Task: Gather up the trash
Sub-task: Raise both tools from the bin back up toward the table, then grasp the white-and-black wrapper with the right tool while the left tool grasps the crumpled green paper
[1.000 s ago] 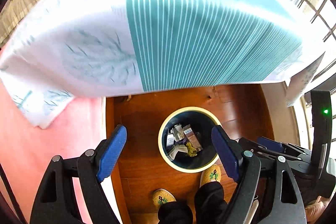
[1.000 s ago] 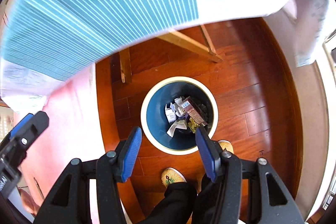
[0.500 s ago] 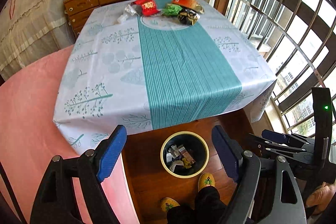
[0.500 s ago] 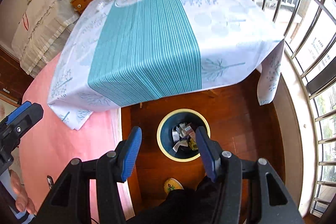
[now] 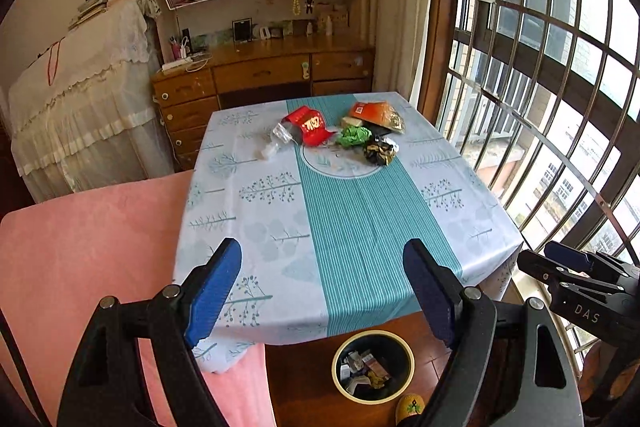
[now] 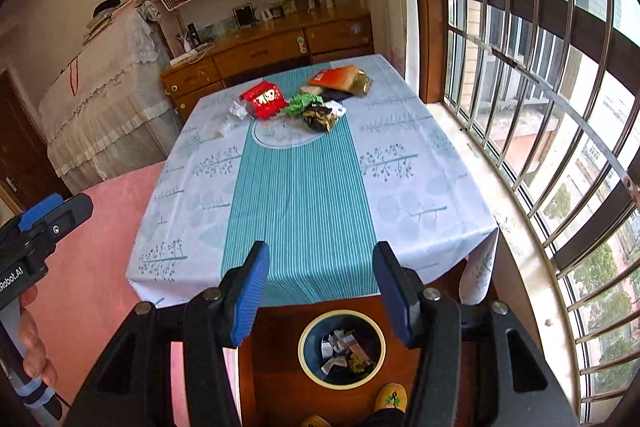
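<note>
Trash lies in a cluster at the far end of the table (image 5: pixel 260 227): a red wrapper (image 5: pixel 309 125), a green crumpled wrapper (image 5: pixel 354 135), an orange packet (image 5: pixel 374 113), a dark gold wrapper (image 5: pixel 379 151) and clear plastic (image 5: pixel 282 133). The same red wrapper (image 6: pixel 264 99) and orange packet (image 6: pixel 336 77) show in the right wrist view. A dark bin (image 5: pixel 374 367) with a cream rim stands on the floor below the table's near edge and holds several scraps. My left gripper (image 5: pixel 322 291) and my right gripper (image 6: pixel 320 291) both hang open and empty above the near edge.
A pink cloth surface (image 5: pixel 80 247) lies left of the table. A barred window (image 5: pixel 540 87) runs along the right. A wooden dresser (image 5: pixel 260 71) and bookshelves stand behind. A lace-covered piece of furniture (image 5: pixel 80 107) is at the far left. A slipper (image 6: pixel 390 397) is beside the bin (image 6: pixel 342 347).
Both grippers rose from just above the bin to above table height and tilted up. The tabletop and its trash came into view. The jaws kept their width.
</note>
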`<state>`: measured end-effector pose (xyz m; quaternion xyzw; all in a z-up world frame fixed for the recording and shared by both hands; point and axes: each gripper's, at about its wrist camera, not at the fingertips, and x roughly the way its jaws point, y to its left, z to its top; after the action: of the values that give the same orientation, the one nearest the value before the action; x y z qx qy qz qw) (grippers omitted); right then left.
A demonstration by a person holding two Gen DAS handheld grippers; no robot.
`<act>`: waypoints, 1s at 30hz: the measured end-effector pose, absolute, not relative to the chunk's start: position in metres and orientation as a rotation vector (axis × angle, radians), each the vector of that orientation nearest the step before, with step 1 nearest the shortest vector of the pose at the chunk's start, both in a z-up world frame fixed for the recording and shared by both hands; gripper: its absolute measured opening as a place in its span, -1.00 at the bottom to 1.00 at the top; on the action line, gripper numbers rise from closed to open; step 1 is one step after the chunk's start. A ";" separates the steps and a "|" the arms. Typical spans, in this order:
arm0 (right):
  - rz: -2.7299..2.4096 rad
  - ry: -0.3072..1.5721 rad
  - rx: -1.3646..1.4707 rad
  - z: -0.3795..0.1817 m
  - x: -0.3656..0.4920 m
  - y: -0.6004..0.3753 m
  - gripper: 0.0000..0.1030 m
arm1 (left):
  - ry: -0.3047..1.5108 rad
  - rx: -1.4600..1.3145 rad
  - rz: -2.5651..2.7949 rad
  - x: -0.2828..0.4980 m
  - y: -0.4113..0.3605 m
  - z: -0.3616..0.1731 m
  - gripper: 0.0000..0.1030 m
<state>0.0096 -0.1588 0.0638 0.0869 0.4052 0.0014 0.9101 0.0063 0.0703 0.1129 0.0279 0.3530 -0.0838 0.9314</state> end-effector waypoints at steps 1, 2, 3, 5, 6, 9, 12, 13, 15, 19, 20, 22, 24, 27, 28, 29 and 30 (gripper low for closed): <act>0.005 0.824 0.177 0.068 0.012 -0.158 0.05 | 0.715 0.055 -0.169 0.009 0.072 0.117 0.58; 0.007 0.816 0.175 0.073 0.014 -0.158 0.05 | 0.709 0.054 -0.165 0.011 0.072 0.121 0.58; 0.010 0.811 0.172 0.076 0.017 -0.157 0.05 | 0.704 0.055 -0.160 0.015 0.073 0.123 0.58; 0.013 0.802 0.160 0.080 0.025 -0.157 0.05 | 0.696 0.056 -0.144 0.022 0.073 0.128 0.58; 0.014 0.799 0.154 0.081 0.029 -0.157 0.05 | 0.695 0.053 -0.137 0.026 0.074 0.130 0.58; 0.021 0.804 0.147 0.082 0.045 -0.161 0.05 | 0.701 0.038 -0.121 0.039 0.075 0.128 0.58; 0.030 0.815 0.150 0.079 0.068 -0.168 0.05 | 0.721 0.026 -0.098 0.057 0.072 0.123 0.58; 0.037 0.819 0.151 0.078 0.078 -0.170 0.05 | 0.730 0.022 -0.089 0.064 0.071 0.120 0.58; 0.053 0.827 0.145 0.074 0.098 -0.175 0.05 | 0.753 0.010 -0.076 0.081 0.068 0.114 0.58; 0.104 0.852 0.127 0.060 0.148 -0.187 0.15 | 0.781 -0.007 -0.005 0.121 0.060 0.095 0.57; 0.120 0.863 0.126 0.055 0.165 -0.192 0.16 | 0.795 -0.011 0.019 0.135 0.057 0.089 0.57; 0.148 0.896 0.123 0.041 0.198 -0.200 0.16 | 0.839 -0.034 0.058 0.163 0.051 0.074 0.57; 0.171 0.936 0.125 0.027 0.233 -0.211 0.16 | 0.887 -0.069 0.087 0.192 0.043 0.058 0.58; 0.209 1.008 0.141 0.004 0.289 -0.227 0.17 | 0.960 -0.101 0.113 0.235 0.022 0.031 0.58; 0.224 1.033 0.147 -0.003 0.307 -0.230 0.19 | 0.981 -0.104 0.116 0.248 0.014 0.022 0.58; 0.242 1.054 0.155 -0.010 0.322 -0.233 0.22 | 0.999 -0.105 0.123 0.260 0.005 0.015 0.58; 0.264 1.071 0.164 -0.016 0.339 -0.236 0.29 | 1.015 -0.105 0.129 0.272 -0.004 0.007 0.58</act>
<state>0.3390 -0.2356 -0.0165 0.0777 0.5084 0.1255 0.8484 0.2719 -0.0037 0.0074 -0.0503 0.4855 0.0615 0.8706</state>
